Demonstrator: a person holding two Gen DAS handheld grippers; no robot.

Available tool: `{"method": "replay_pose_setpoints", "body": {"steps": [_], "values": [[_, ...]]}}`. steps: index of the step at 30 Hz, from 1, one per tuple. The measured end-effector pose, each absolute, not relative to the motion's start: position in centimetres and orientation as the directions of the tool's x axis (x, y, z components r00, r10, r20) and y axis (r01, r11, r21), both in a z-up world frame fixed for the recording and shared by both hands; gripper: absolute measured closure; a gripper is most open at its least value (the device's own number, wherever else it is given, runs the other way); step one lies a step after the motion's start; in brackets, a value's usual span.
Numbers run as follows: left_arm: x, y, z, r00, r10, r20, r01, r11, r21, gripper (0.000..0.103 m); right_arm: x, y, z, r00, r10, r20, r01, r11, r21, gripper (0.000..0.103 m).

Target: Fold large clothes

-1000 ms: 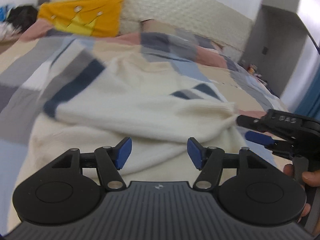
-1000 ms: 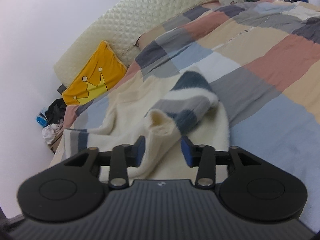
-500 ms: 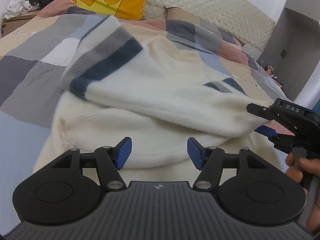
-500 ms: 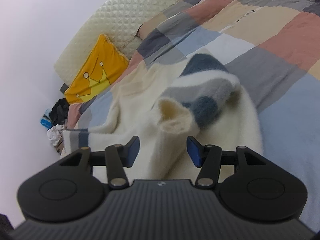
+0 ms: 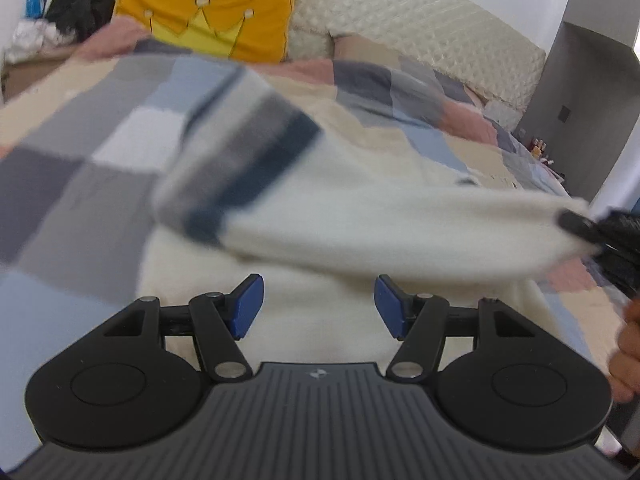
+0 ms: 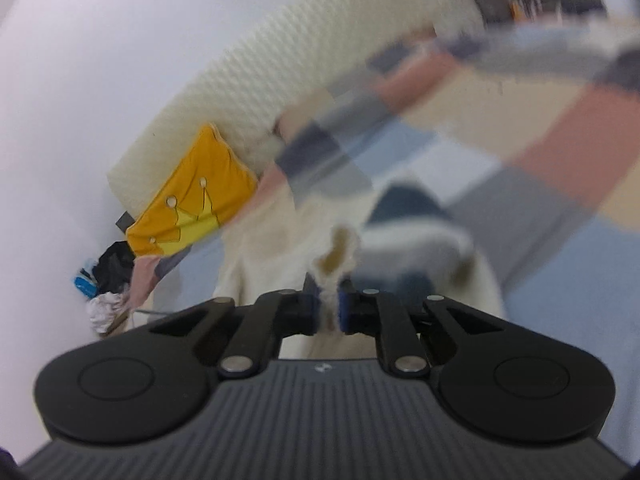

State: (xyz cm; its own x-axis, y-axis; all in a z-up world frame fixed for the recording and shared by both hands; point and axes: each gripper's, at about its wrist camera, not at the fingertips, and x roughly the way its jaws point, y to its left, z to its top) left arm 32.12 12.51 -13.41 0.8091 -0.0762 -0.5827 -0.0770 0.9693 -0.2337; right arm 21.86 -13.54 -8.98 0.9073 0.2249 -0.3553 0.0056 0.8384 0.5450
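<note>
right gripper [image 6: 329,306] clamped on sleeve cuff [image 6: 335,258] of fluffy cream sweater with grey and navy stripes [image 5: 320,208], lying on patchwork checked bedspread [image 5: 100,168]. left gripper [image 5: 318,306] fingers apart, empty, above sweater.

Cream sweater [image 5: 360,208] just ahead of the blue pads, with grey and navy stripes on the sleeve [image 5: 240,184]. Checked bedcover [image 5: 80,184] beneath and beyond, in grey, light blue, beige, pink and white squares. Yellow-orange cushion [image 5: 208,16] far ahead to the left, printed with a lighter yellow crown. Off-white quilted headboard [image 5: 420,32] behind it. Black gripper bodies, blue pads [image 6: 345,304] on both.
</note>
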Motion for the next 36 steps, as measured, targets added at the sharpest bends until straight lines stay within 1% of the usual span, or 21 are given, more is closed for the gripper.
{"method": "replay_pose_setpoints", "body": {"steps": [2,4,7,10,12,17,20,22,25,26,29,31,33,36], "values": [[33.3,13.5,-12.6,0.827,-0.063,-0.559,-0.094,0.965,-0.247,0.036,21.5,-13.7,-8.9,0.918,0.168,-0.360,0.034,0.870,0.492,0.090],[34.8,14.6,-12.3,0.834,-0.054,-0.549,-0.115,0.956,-0.270,0.036,21.5,-14.4,-9.7,0.903,0.126,-0.411,0.099,0.870,0.483,0.090],[37.1,15.7,-12.6,0.827,-0.056,-0.559,-0.125,0.952,-0.280,0.036,21.8,-15.6,-11.4,0.856,0.122,-0.502,0.180,0.841,0.510,0.090],[40.1,16.9,-13.4,0.816,-0.048,-0.576,-0.133,0.954,-0.268,0.036,21.8,-15.7,-12.5,0.830,0.124,-0.544,0.205,0.839,0.504,0.090],[42.0,18.1,-13.8,0.813,-0.052,-0.580,-0.140,0.949,-0.281,0.036,21.6,-15.4,-12.8,0.826,0.123,-0.550,0.209,0.840,0.501,0.090],[47.3,19.8,-14.4,0.805,-0.036,-0.592,-0.136,0.961,-0.243,0.036,21.5,-14.9,-13.4,0.808,0.113,-0.578,0.226,0.848,0.480,0.090],[50.8,20.8,-14.9,0.773,-0.011,-0.635,-0.156,0.966,-0.207,0.036,22.4,-14.8,-13.9,0.789,0.123,-0.602,0.239,0.842,0.485,0.089],[53.4,21.5,-15.5,0.735,0.005,-0.678,-0.177,0.967,-0.185,0.037,22.8,-14.8,-14.4,0.774,0.132,-0.619,0.253,0.832,0.493,0.088],[56.0,22.1,-16.2,0.706,0.067,-0.705,-0.217,0.968,-0.126,0.037,23.4,-14.1,-14.6,0.765,0.157,-0.625,0.226,0.843,0.488,0.087],[56.7,22.5,-16.4,0.699,0.074,-0.712,-0.230,0.965,-0.126,0.037,23.4,-13.8,-14.5,0.763,0.161,-0.626,0.215,0.850,0.481,0.087],[58.5,24.1,-17.3,0.670,0.102,-0.735,-0.276,0.954,-0.119,0.036,23.6,-13.6,-14.8,0.756,0.172,-0.632,0.210,0.850,0.483,0.086],[58.8,25.2,-17.9,0.663,0.080,-0.744,-0.304,0.937,-0.171,0.036,23.9,-13.6,-15.3,0.742,0.182,-0.645,0.215,0.847,0.486,0.084],[58.6,25.5,-17.9,0.664,0.069,-0.745,-0.315,0.929,-0.195,0.036,24.3,-13.7,-15.7,0.730,0.180,-0.659,0.226,0.847,0.482,0.082],[57.9,24.8,-17.2,0.664,0.086,-0.743,-0.301,0.940,-0.160,0.036,24.4,-13.8,-16.0,0.723,0.187,-0.664,0.235,0.838,0.492,0.082]]}}
